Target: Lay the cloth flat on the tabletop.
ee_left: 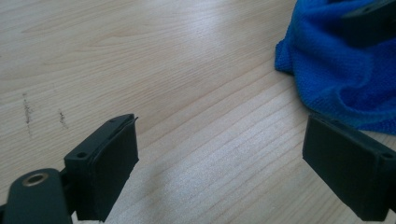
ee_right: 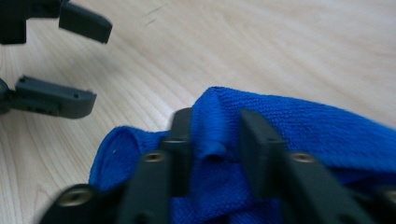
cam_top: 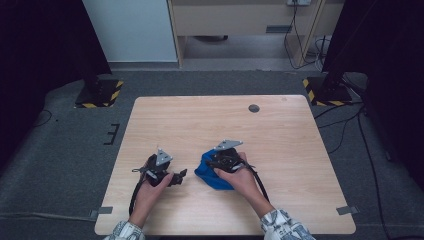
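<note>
A crumpled blue cloth (cam_top: 212, 176) (ee_left: 341, 74) (ee_right: 303, 126) lies on the wooden table (cam_top: 200, 120), near its front middle. My right gripper (cam_top: 209, 164) (ee_right: 217, 135) rests on the cloth's top. Its jaws stand apart, and between them rises a fold of the cloth without either pad pressing on it. My left gripper (cam_top: 181, 176) (ee_left: 219, 154) (ee_right: 100, 63) sits low over bare wood just left of the cloth, open wide, with nothing between its jaws. Its tips point toward the cloth's near edge.
A small dark round cap (cam_top: 254, 108) sits in the table's far right part. On the floor beyond the table stand two black stands with yellow-striped bases (cam_top: 100, 92) (cam_top: 325, 92). Cables (cam_top: 345, 125) run along the floor at the right.
</note>
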### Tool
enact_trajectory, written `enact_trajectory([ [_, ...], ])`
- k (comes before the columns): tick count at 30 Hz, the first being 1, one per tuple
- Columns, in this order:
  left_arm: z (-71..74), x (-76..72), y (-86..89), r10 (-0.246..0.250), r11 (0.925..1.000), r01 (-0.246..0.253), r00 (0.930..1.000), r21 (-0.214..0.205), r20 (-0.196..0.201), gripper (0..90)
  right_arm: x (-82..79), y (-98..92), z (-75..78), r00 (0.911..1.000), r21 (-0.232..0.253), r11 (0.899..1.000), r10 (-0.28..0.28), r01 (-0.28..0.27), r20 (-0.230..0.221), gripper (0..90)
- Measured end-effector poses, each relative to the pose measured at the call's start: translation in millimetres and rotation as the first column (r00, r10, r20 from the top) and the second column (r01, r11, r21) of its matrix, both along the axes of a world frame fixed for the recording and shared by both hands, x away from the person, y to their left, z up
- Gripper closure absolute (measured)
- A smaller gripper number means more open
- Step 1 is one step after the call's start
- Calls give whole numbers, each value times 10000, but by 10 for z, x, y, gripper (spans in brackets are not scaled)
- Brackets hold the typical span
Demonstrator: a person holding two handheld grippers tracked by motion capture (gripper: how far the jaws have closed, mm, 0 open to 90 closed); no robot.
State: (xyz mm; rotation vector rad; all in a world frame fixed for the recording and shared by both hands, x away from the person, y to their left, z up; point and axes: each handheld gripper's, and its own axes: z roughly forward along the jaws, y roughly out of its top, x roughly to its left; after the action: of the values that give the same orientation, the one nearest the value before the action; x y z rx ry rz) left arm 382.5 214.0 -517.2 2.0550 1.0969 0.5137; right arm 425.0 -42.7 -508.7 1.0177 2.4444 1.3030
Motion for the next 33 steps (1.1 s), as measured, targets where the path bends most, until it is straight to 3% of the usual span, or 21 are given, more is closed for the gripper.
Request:
enact_trajectory([
  [3,22,1,-5,35,10000,-35,9998,0,196,101,-60,-112,130,9998,284,9996,-16,9,222,478],
  [7,40,4,-5,39,9999,-36,9995,-122,304,101,-151,-296,250,9983,293,9993,-257,242,528,368],
  [14,29,10,-12,0,9999,3,9996,-132,280,101,-288,-702,292,9948,568,9951,-837,804,586,346],
  [16,37,3,-21,-21,9999,25,9994,-132,331,101,-314,-793,295,9930,488,9945,-957,925,697,391],
  [18,48,-8,-29,-54,9998,60,9992,-165,386,101,-331,-875,288,9915,315,9940,-1065,1044,753,503],
  [21,62,-31,-53,-196,9997,202,9991,-164,372,101,-368,-984,232,9915,34,9936,-1128,1128,653,668],
  [24,66,-40,-76,-271,9995,276,9989,-126,377,101,-404,-1062,136,9935,-156,9940,-1074,1081,365,771],
  [29,57,-35,-95,-294,9995,298,9988,-78,393,101,-371,-1084,23,9944,-502,9932,-1052,1054,84,831],
  [33,50,-29,-114,-340,9994,342,9988,-46,363,101,-348,-996,-39,9964,-649,9943,-850,849,10,814],
])
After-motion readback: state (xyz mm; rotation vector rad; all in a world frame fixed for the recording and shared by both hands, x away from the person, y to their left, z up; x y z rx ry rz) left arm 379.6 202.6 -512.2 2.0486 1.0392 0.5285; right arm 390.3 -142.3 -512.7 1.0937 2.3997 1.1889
